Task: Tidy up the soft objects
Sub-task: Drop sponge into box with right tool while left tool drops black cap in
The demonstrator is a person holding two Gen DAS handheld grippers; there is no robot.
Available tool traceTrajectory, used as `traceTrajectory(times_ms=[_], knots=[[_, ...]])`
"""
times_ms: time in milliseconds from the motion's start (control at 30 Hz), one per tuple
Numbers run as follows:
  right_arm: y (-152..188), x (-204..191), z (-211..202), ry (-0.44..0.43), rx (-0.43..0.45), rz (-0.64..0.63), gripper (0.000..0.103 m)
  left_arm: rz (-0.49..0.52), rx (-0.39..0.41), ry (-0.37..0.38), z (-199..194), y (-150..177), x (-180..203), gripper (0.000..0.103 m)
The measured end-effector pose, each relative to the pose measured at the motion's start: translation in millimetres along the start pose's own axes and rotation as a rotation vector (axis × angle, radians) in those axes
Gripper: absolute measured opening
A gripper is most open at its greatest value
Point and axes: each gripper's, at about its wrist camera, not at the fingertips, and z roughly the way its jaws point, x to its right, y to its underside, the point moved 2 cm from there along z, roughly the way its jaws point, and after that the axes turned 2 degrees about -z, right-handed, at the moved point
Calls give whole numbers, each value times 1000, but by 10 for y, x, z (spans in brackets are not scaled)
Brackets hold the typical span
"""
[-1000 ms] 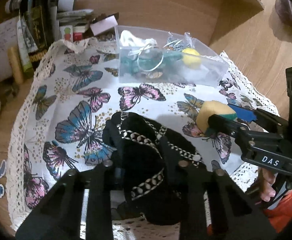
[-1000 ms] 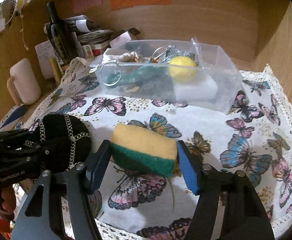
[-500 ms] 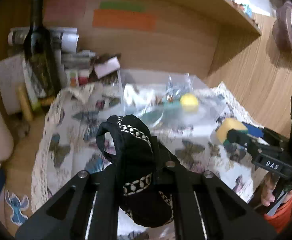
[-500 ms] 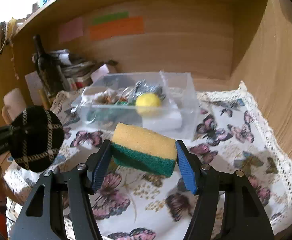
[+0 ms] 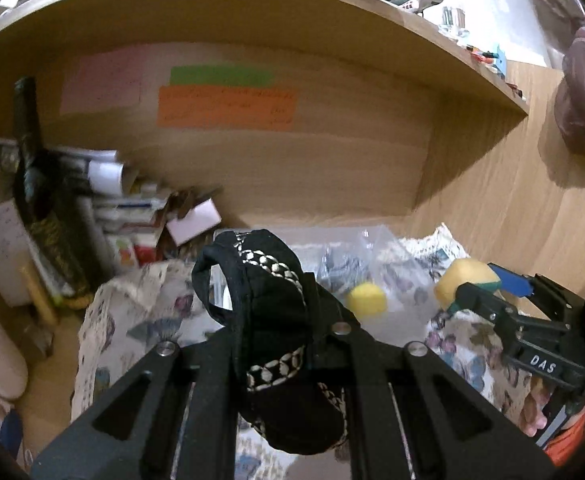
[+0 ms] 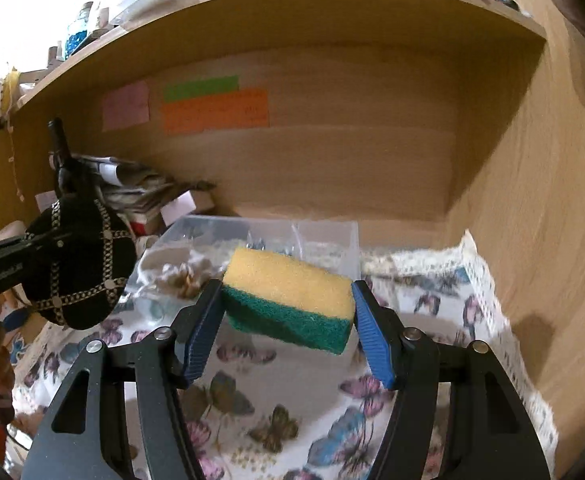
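R wrist: R claw (image 6: 286, 300) clamps sponge (image 6: 288, 298) | L claw (image 5: 270, 320) pinches pouch (image 5: 276, 320) | bin (image 5: 388, 280): yellow ball (image 5: 366, 299)

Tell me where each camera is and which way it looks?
Left wrist: sits on the left gripper, looks forward and up into the shelf nook; its black fingers pinch the pouch, and the right gripper and a bit of hand show at right.
Right wrist: sits on the right gripper, looks at the same nook; its blue pads squeeze the sponge, with the left gripper at left.
Both see the pouch, sponge, clear box, butterfly cloth and orange note.
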Motion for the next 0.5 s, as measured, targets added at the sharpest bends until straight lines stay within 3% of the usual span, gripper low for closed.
traceTrajectory(times_ms=[267, 500], knots=[[-227, 46, 334, 11, -18, -37, 61, 23, 4, -8, 368, -173, 92, 8], [-143, 73, 734, -1, -113, -31, 61, 19, -95, -21, 912, -79, 7, 8]])
